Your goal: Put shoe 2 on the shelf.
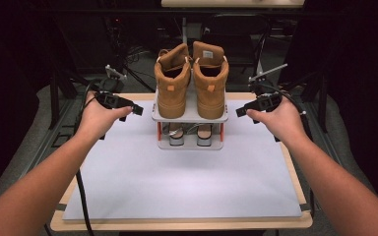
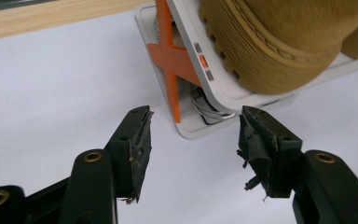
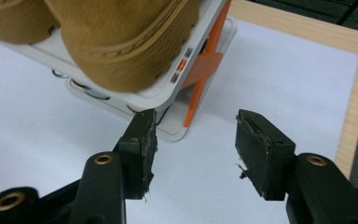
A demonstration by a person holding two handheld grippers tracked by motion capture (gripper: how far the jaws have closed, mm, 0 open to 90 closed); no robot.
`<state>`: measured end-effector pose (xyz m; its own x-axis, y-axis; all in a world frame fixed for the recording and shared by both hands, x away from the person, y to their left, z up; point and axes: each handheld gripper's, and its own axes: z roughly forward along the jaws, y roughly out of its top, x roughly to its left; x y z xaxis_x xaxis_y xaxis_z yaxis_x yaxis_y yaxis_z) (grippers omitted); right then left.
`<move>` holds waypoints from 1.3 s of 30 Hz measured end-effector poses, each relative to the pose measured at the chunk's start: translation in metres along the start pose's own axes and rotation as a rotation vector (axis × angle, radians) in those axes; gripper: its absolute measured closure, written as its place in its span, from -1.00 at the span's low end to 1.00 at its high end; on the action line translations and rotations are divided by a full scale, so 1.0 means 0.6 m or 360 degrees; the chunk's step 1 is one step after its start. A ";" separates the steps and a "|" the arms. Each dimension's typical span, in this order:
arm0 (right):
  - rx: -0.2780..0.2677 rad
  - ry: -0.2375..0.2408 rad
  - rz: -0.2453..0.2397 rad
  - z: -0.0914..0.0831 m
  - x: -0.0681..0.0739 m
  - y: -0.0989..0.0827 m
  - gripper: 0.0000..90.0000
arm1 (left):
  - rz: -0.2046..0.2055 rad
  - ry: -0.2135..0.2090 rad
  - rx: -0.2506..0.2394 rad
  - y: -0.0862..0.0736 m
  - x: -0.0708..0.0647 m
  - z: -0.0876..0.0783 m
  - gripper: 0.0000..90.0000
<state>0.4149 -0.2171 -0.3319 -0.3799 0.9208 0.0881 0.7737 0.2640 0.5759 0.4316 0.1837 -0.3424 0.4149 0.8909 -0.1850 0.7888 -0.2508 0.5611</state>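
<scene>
Flanking the two-tier shoe rack [image 1: 189,117] at table centre, our left gripper [image 1: 137,109] at nine o'clock and right gripper [image 1: 239,112] at three gape empty; uneven clamping could topple the tan boots [image 1: 191,81].

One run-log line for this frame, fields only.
left gripper: open, empty | right gripper: open, empty | both flank shoe rack | tan boots: top shelf, untouched

Bright, evenly lit table, dark surroundings; close views slightly soft.
</scene>
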 end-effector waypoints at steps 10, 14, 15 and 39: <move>-0.0001 0.0041 -0.0090 0.034 0.021 -0.051 0.07 | 0.0104 -0.0066 0.0002 -0.048 -0.028 0.034 -0.02; 0.0011 0.0049 -0.0115 0.048 0.025 -0.074 0.07 | 0.0120 -0.0101 0.0005 -0.070 -0.034 0.049 -0.02; 0.0005 0.0044 -0.0128 0.052 0.026 -0.080 0.06 | 0.0127 -0.0110 0.0009 -0.075 -0.036 0.052 -0.02; 0.0128 0.0062 -0.0348 0.130 0.090 -0.171 0.18 | 0.0161 -0.0215 0.0062 -0.192 -0.030 0.131 -0.03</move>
<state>0.3543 -0.1721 -0.4497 -0.5609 0.8279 0.0005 0.7083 0.4796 0.5180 0.3687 0.1670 -0.4671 0.5482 0.8020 -0.2373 0.7558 -0.3536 0.5512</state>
